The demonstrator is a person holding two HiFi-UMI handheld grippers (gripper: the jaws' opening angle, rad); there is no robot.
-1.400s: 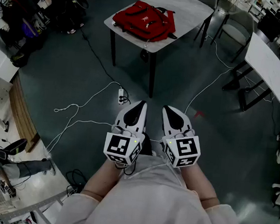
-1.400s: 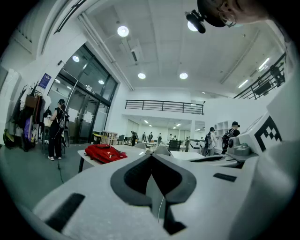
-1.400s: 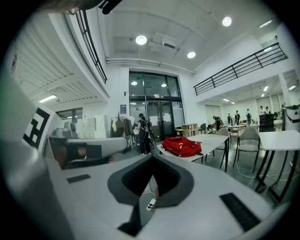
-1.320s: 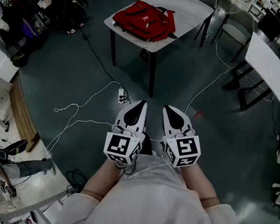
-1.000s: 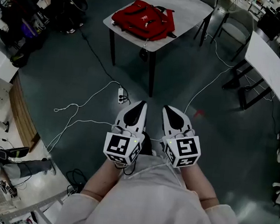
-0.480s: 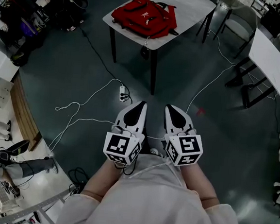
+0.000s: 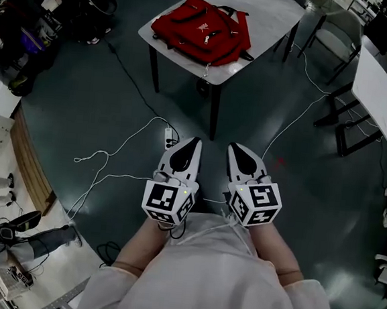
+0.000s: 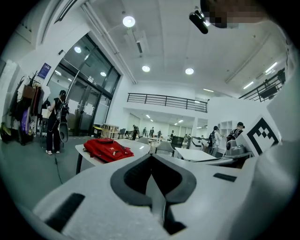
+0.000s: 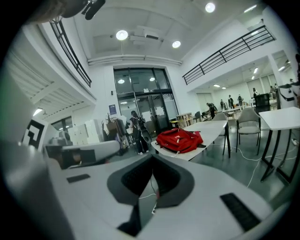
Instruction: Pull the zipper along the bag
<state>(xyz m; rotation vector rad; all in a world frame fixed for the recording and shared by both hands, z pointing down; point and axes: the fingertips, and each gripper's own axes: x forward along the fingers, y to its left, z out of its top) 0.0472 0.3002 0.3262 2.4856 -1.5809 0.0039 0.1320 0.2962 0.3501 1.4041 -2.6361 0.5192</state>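
Bag: the red fabric backpack lies flat on the pale, round-cornered surface, close to its near-left edge, so it should be within easy reach once the person stands at that side; it is well apart from both grippers.
Zipper: too small to make out from here; nothing touches it, so the pull has not begun.
Left gripper: fingers closed together on nothing; its own view shows the backpack far ahead, above the meeting fingertips.
Right gripper: fingers closed as well, only a thin slit between them, nothing held.
Posture: the 2 grippers sit side by side, close to the person's body, both aimed at the surface; this reads as a carrying stance for an approach, with the fingers shut because nothing is yet in reach.
Floor: a white power strip and loose white cables lie between the person and the surface; likely a tripping risk.
Next, as I judge: come close, steady the fabric with 1 gripper, pinch the pull with the other.
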